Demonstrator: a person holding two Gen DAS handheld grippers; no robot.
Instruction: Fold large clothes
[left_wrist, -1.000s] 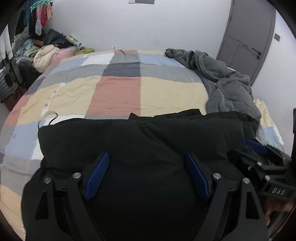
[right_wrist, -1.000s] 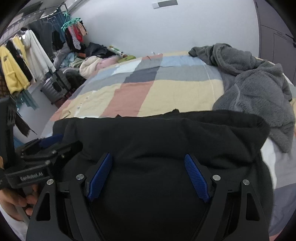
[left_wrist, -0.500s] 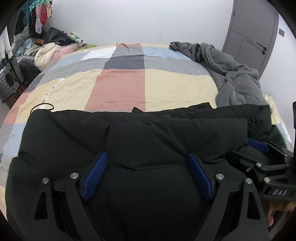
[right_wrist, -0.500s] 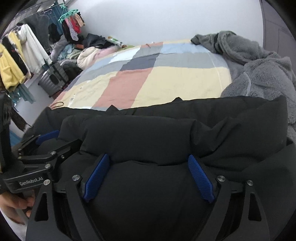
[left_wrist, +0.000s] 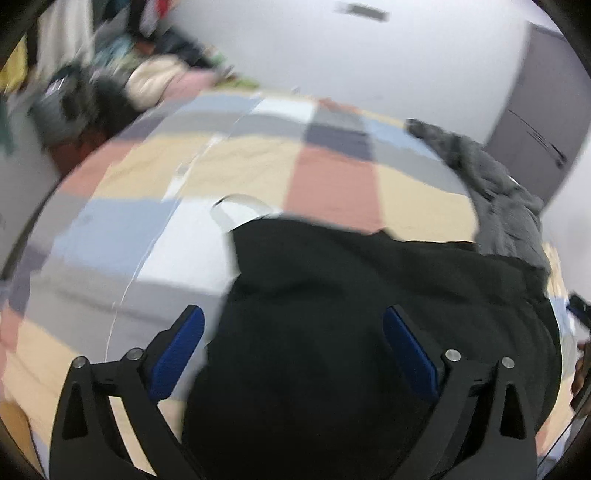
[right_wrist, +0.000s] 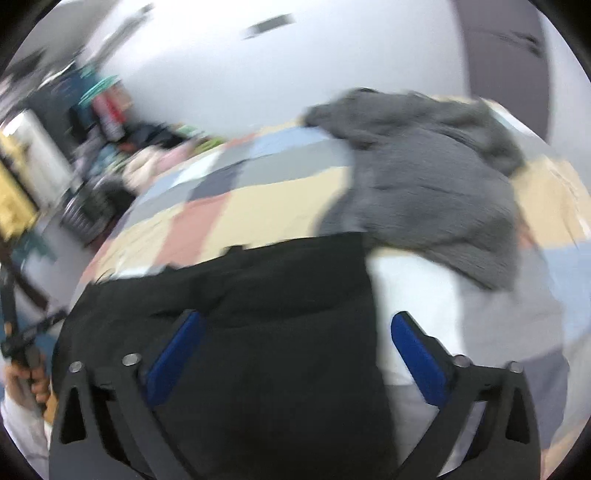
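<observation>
A large black garment (left_wrist: 369, 332) lies flat across the near part of a bed with a patchwork cover (left_wrist: 147, 229). My left gripper (left_wrist: 293, 314) hangs over the garment's left edge with its jaws opening; cloth lies below them, and its blue pads (left_wrist: 177, 354) press on nothing. In the right wrist view the same black garment (right_wrist: 258, 332) ends under my right gripper (right_wrist: 295, 318), whose jaws are also opening, with one blue pad (right_wrist: 417, 354) over the bed cover (right_wrist: 240, 199). Both views are blurred by motion.
A grey fleece garment (right_wrist: 424, 184) lies crumpled on the bed's far right, also in the left wrist view (left_wrist: 498, 192). Heaped clothes (left_wrist: 159, 77) and a hanging rack (right_wrist: 22, 177) fill the far left. A grey door (left_wrist: 535, 122) stands at the back right. A hand (right_wrist: 26, 384) holds the other gripper's handle.
Both grippers have swung apart sideways: the left one to the garment's left edge, the right one to its right edge. Their jaws stand wider, and the garment lies flatter on the bed.
</observation>
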